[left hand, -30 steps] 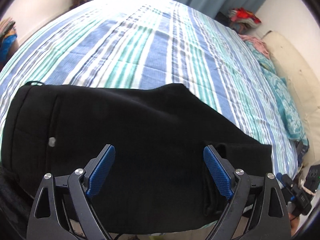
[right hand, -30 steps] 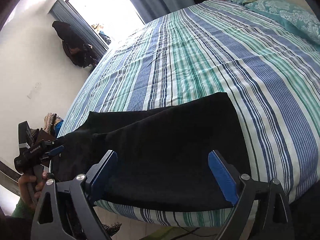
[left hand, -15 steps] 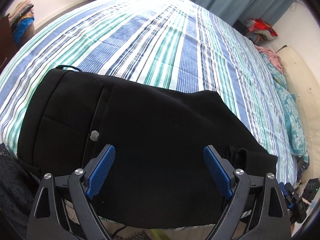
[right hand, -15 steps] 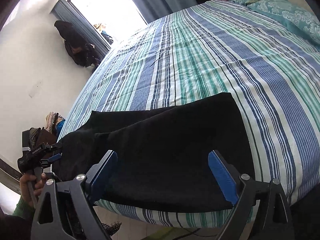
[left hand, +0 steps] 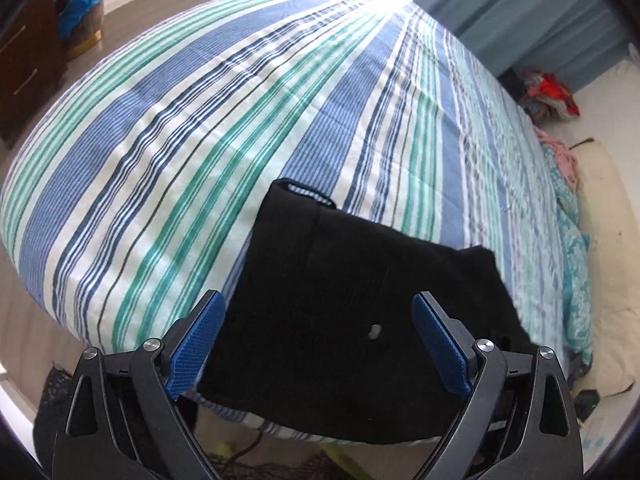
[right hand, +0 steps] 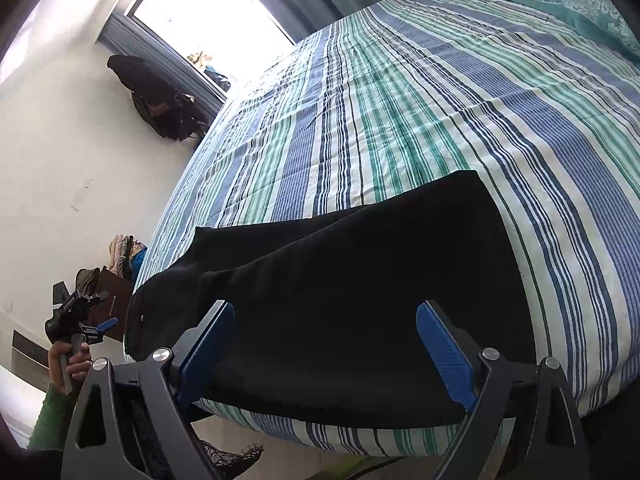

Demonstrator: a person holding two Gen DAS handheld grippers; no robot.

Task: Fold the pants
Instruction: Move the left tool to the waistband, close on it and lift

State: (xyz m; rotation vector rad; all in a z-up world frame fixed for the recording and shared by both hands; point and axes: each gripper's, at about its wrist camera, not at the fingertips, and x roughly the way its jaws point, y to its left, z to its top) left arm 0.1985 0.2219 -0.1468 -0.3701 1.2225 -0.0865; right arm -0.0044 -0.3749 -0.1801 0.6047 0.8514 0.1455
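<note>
Striped bedsheet (blue, green, white) bears black pants.

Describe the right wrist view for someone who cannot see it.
Black pants lie flat along the near edge of a striped bed, framed by the open right gripper. At far left, a green-sleeved hand holds the left gripper.

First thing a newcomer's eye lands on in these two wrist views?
The black pants lying across the near edge of the bed, dark against the blue, green and white striped bedsheet. Next, the open blue-padded left gripper and right gripper in the foreground, holding nothing. Then the blown-out bright window beyond the bed.
</note>
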